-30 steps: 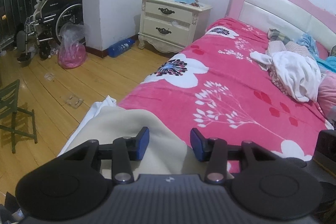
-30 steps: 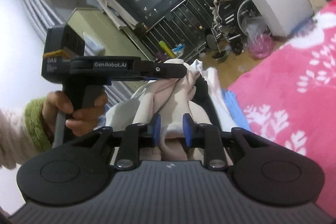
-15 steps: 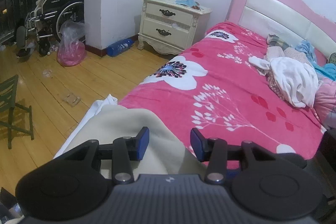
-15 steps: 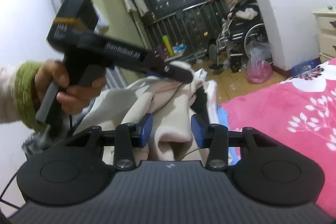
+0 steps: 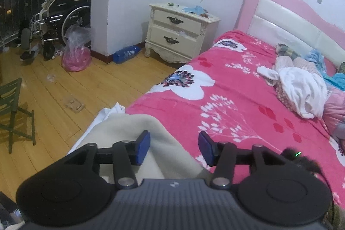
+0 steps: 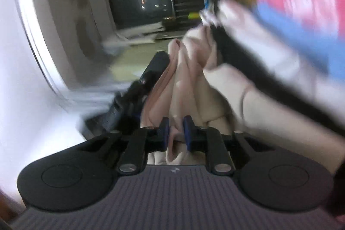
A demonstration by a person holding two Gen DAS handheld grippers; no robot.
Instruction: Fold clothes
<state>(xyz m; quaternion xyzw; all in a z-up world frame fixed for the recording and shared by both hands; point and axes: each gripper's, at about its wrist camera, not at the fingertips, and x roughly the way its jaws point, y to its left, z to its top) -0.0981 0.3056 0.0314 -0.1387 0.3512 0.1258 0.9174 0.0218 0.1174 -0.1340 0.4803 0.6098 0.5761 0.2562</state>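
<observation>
Right gripper [image 6: 176, 129] has closed on the cream garment [image 6: 185, 87]; left gripper [image 5: 174, 148] gapes wide over it.

Open pink bedspread [image 5: 226, 105] ahead, clothes pile [image 5: 301, 89] near headboard [image 5: 280, 14], nightstand [image 5: 179, 33] beyond

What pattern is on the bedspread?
The bedspread is hot pink with large white flowers and sprigs; it shows best in the left wrist view.

1. Left wrist view: garment [image 5: 133, 133] lies at 6 o'clock, draped over the edge of the bed [image 5: 226, 113].
2. Nightstand [image 5: 180, 32] stands at 12 o'clock, left of the headboard [image 5: 286, 18].
3. Clothes pile [image 5: 301, 87] lies on the bed at 3 o'clock.
4. Wheelchair [image 5: 58, 21] stands at 10 o'clock; chair [image 5: 13, 107] at 9 o'clock.
</observation>
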